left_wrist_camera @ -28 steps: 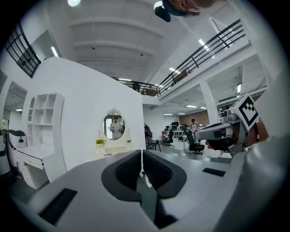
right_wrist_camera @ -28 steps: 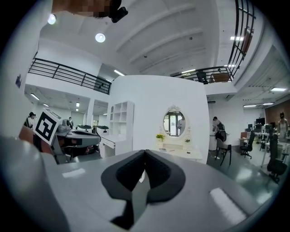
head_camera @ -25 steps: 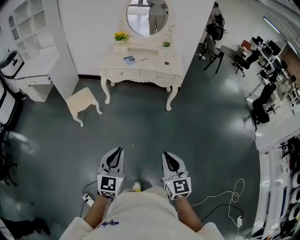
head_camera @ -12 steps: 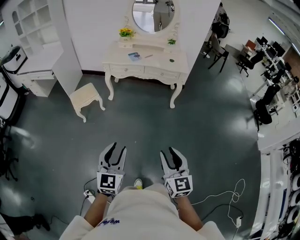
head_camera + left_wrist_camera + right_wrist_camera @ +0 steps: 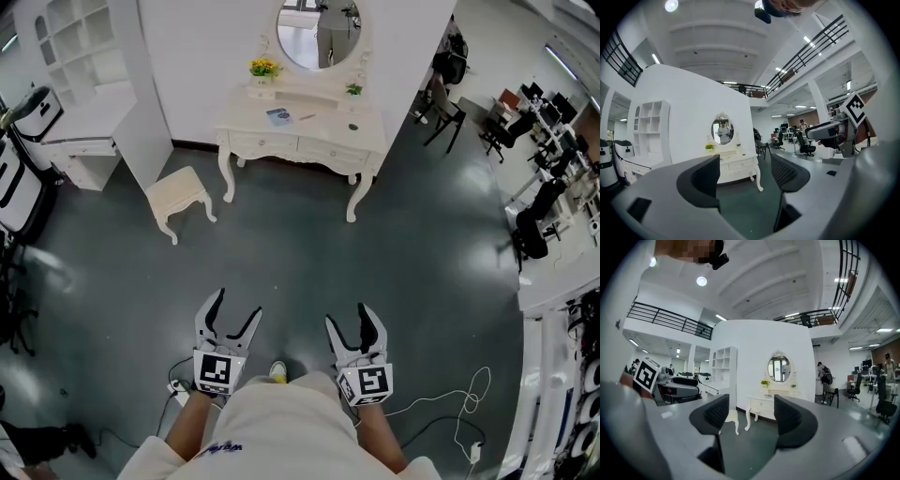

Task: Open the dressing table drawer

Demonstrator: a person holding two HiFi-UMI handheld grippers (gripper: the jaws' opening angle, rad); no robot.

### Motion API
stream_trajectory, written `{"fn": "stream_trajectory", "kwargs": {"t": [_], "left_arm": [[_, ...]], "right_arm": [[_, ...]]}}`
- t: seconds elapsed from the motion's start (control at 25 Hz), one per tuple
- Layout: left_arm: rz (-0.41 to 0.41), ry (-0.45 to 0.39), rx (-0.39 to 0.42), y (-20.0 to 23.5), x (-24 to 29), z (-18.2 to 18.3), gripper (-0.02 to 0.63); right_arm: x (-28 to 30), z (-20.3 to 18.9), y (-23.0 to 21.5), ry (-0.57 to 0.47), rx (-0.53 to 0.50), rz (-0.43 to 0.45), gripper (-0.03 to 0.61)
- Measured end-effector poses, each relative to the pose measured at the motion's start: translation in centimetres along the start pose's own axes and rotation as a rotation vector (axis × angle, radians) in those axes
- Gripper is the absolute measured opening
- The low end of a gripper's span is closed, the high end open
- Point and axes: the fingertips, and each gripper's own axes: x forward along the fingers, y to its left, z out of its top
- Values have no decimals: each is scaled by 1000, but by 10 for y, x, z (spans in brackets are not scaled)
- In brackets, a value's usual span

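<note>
A person stands on a dark green floor [image 5: 394, 272] in an open office hall, a two-jaw tool in each hand, facing a white dressing table [image 5: 323, 133] that stands well ahead against a white partition wall [image 5: 197, 37]. The jaws of the left gripper [image 5: 236, 307] have just been opening and stand wide apart with nothing between them. The jaws of the right gripper [image 5: 350, 319] have also just been opening and gape empty, with only floor and distant furniture showing in the gap. Both tools are held low in front of the person's body, pointing toward the table and well apart from it.

The table's two drawers [image 5: 328, 153] sit side by side under the top, and both look closed. An oval mirror [image 5: 319, 28] rises behind the tabletop, with a pot of yellow flowers [image 5: 263, 68] at its left and a blue booklet [image 5: 278, 116] lying on the surface. A small white stool [image 5: 178, 195] stands off to the table's left, beside a white shelf unit [image 5: 84, 47]. Black office chairs [image 5: 534, 225] line the hall's right side, and a white cable [image 5: 459, 394] trails across the floor near the person.
</note>
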Motion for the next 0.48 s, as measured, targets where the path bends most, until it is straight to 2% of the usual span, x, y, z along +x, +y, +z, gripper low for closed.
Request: {"fn": "stream_trajectory", "kwargs": {"t": [0.2, 0.48], "left_arm": [[-4, 12, -12, 3, 4, -7, 347], [-71, -66, -35, -4, 0, 10, 360]], "right_arm": [[0, -9, 6, 30, 1, 9, 343], [3, -2, 7, 61, -1, -3, 353]]}}
